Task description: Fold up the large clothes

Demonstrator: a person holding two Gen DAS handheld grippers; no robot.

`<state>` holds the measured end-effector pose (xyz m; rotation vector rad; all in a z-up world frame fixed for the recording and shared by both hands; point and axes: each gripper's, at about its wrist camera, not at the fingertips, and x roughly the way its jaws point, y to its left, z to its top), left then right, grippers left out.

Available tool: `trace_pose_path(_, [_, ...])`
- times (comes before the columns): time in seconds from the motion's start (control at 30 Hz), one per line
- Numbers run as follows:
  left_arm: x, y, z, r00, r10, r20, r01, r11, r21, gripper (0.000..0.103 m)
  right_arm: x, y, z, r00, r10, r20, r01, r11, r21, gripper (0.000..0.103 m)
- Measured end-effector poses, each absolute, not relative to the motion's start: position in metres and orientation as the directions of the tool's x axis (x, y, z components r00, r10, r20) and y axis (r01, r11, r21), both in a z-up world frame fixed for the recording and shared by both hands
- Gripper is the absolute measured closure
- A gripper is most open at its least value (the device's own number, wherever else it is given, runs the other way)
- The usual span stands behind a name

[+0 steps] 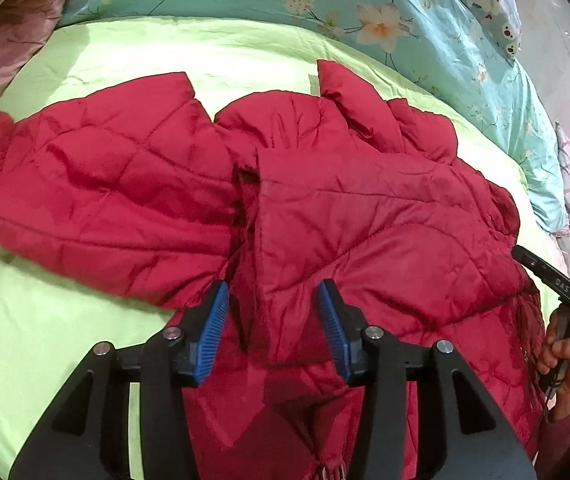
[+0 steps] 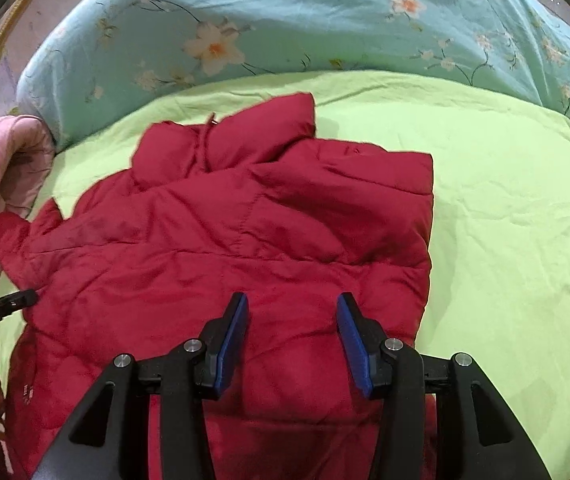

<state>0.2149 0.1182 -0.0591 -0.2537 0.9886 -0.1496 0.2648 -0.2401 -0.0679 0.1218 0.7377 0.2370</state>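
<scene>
Both grippers [image 1: 272,300] [image 2: 292,312] tilted over jacket [image 1: 125,184].

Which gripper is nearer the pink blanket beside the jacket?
Left. The left gripper is over the side of the red jacket that lies toward the pink blanket; the right gripper is over the opposite side, farther away.

A lime-green sheet [image 2: 505,208] meets a floral teal quilt [image 2: 285,20] and pink bedding [image 1: 9,28].
</scene>
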Motion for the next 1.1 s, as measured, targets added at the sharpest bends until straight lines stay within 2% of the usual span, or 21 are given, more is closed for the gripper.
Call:
trace_pose_path(0.2, [0.197,0.136,-0.05,0.576,-0.223,-0.786,-0.046,0.952,-0.303,0.058,0.241,-0.235,-0.055,0.711,0.33,-0.621,-0.223,0.943,0.246,0.055])
trace_pose_path(0.47, [0.181,0.192,-0.045,0.631,-0.156,-0.76,-0.202,0.913,-0.355,0.058,0.221,-0.216,-0.059,0.669,0.387,-0.634,-0.283,0.922,0.263,0.053])
trace_pose_path(1.1, [0.179,0.277,-0.064,0.638,-0.039,-0.769,-0.4,0.836,-0.375,0.058,0.204,-0.205,-0.071,0.633,0.424,-0.648,-0.309,0.906,0.29,0.053])
